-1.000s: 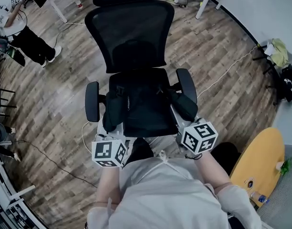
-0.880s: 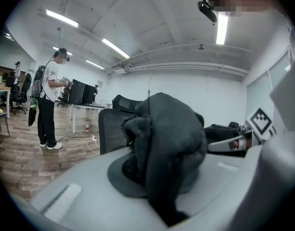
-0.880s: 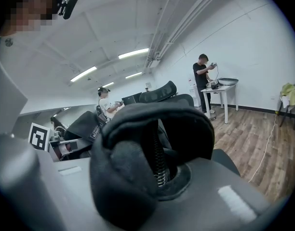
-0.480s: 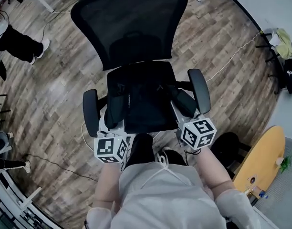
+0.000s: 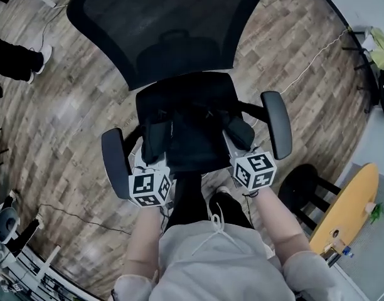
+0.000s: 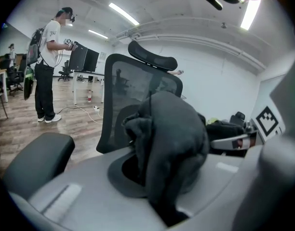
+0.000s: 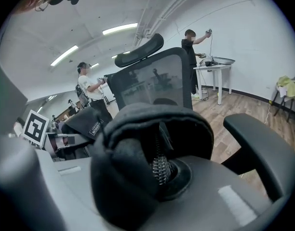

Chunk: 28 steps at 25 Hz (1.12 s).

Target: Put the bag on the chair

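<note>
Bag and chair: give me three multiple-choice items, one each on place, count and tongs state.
1. Relative to the chair, the bag is:
A) under it
B) behind it
C) over its seat

2. How many armrests does the head view show?
A) two
B) one
C) none

3. The left tongs are:
A) open and empty
B) shut on the bag
C) out of view

Answers:
1 C: the head view shows the bag between the armrests.
2 A: one armrest shows at the left and one at the right.
3 B: the left gripper view shows dark fabric pinched between them.
</note>
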Motion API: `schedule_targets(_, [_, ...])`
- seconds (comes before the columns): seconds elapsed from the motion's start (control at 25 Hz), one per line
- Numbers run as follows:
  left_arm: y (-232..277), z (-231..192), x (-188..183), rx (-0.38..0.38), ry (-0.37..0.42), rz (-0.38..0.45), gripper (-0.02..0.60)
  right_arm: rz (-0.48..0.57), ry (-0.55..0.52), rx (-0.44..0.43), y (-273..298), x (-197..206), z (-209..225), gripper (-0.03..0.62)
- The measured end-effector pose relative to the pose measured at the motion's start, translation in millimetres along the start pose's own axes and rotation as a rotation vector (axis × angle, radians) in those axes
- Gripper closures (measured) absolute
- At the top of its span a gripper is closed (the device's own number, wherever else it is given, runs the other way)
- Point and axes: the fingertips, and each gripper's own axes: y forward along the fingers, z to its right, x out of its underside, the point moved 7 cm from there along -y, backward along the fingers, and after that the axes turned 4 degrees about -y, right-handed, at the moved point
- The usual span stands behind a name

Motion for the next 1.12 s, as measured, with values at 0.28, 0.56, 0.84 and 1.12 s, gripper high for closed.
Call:
schedule_targets(0.28, [49.7,-25.8,20.9,-0.008,-0.006,-0.041,0.552,-0.029,0.003,0.023,53.6,17.1,21.2,0.565])
schedule_targets(0.56, [76.1,-45.0,53.4,-0.03,-0.039,-0.112,0.552,-0.106,-0.006,0.032,89.2,40.5,30.7,0.563])
schedule_targets(0.84, [84.1,-46.2,74.7,-0.025,-0.035,-0.132,0.551,-0.109,0.012,0.063,99.0,64.0,38.4,0.563])
schedule_targets(1.12, [81.7,-49.8,91.3,-0.033,-0.005,-0.132,0.549,-0.11,0.036,0.081,103.9,72.8,44.1,0.562])
